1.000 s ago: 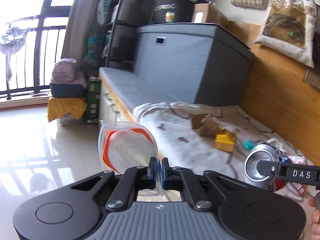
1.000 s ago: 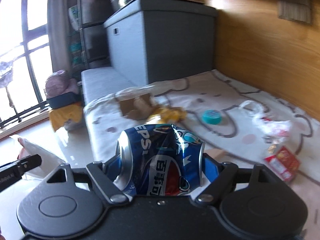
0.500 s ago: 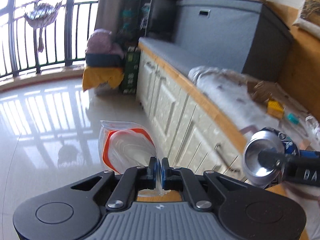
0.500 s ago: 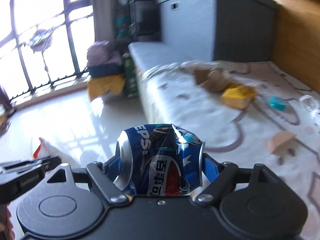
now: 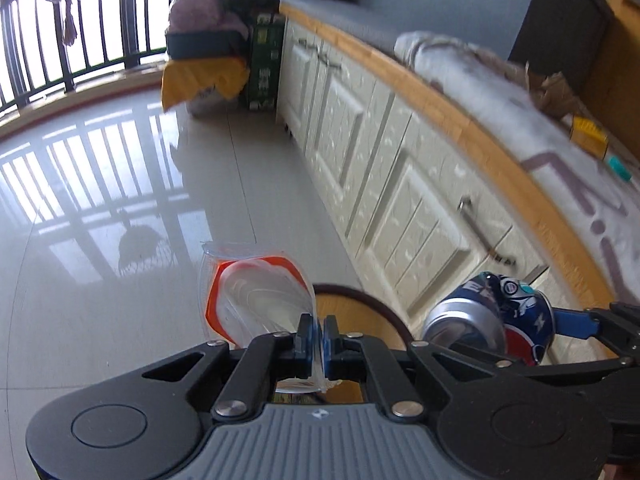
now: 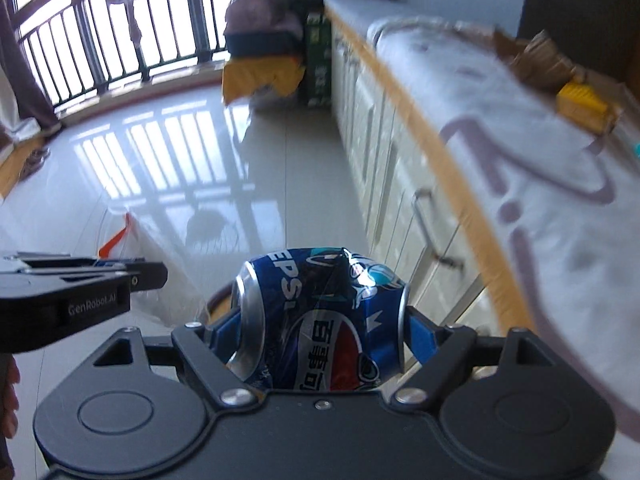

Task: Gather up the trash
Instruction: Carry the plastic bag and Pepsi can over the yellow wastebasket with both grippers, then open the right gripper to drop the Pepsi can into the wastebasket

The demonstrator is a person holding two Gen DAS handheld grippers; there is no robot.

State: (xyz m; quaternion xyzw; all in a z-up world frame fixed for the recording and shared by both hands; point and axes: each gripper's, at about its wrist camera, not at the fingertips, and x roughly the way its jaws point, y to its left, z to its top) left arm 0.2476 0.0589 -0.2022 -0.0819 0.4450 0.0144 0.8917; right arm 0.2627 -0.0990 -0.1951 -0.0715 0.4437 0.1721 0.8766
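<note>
My left gripper (image 5: 314, 336) is shut on the edge of a clear plastic bag with an orange rim (image 5: 256, 300), held over the tiled floor. My right gripper (image 6: 324, 316) is shut on a crushed blue Pepsi can (image 6: 320, 320), lying sideways between the fingers. In the left wrist view the can (image 5: 492, 316) hangs just right of the bag. In the right wrist view the bag (image 6: 160, 268) and the left gripper (image 6: 144, 272) are at the left. More trash lies on the bench: crumpled brown paper (image 6: 540, 60), a yellow box (image 6: 580, 106), a teal cap (image 5: 618, 168).
A long bench with cream cabinet doors (image 5: 400, 168) and a white printed blanket (image 6: 540, 160) runs along the right. A round wooden rim (image 5: 360, 300) shows below the bag. A yellow-covered pile (image 5: 204, 72) and a green carton (image 5: 264, 68) stand by the balcony railing (image 6: 120, 40).
Both grippers have swung down and away from the bench top toward the floor beside the cabinets. The can has come closer to the bag. Both grips are unchanged.
</note>
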